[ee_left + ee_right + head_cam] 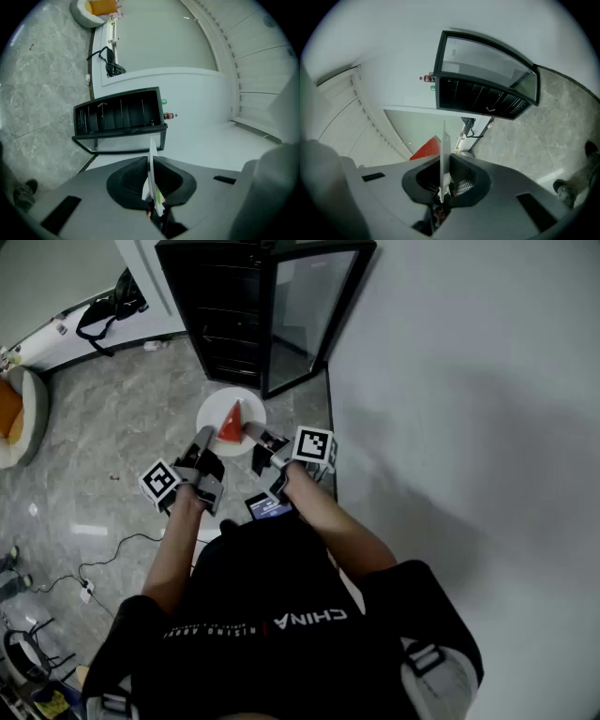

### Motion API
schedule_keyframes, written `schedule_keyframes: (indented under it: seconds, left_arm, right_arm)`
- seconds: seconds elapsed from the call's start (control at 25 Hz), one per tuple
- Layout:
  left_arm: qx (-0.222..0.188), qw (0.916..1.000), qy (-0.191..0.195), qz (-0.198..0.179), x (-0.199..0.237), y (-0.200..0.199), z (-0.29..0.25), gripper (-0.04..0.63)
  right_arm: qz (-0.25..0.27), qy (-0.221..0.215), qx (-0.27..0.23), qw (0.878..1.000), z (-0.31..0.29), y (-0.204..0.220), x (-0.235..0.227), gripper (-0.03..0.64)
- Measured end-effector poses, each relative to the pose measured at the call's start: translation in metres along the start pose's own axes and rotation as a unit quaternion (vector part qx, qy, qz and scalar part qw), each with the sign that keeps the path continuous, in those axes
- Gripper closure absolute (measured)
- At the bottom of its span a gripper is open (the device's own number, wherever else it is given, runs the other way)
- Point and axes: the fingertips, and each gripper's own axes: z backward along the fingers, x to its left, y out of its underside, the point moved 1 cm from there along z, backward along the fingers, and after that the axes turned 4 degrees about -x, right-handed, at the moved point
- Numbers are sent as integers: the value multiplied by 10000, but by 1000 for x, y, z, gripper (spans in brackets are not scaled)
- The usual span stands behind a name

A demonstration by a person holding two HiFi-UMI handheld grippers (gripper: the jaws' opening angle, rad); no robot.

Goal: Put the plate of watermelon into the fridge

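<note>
Grey marble floor (94,427) is running up to a white wall (469,381), where a black fridge (234,306) is standing with its glass door (314,306) swung open. A person is holding a white plate (211,416) in the air above the floor, just in front of the fridge, between two grippers. The left gripper (204,437) is pinching the plate's left rim, its jaws closed down onto the thin edge. The right gripper (251,433) is clamping the opposite rim the same way, jaws nearly together on it. A red watermelon wedge (231,424) is sitting on the plate near its middle, slightly toward the right rim. Both grippers are pointing roughly level at the fridge's dark shelves (117,117).
</note>
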Motion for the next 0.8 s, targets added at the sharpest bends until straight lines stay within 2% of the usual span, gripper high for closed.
schedule_keyframes:
  seconds: [0.8]
  left_arm:
    - [44,10000,-25,-66,3,6,0,564]
  right_arm:
    - [65,116,-65,9999,3,-2,-8,586]
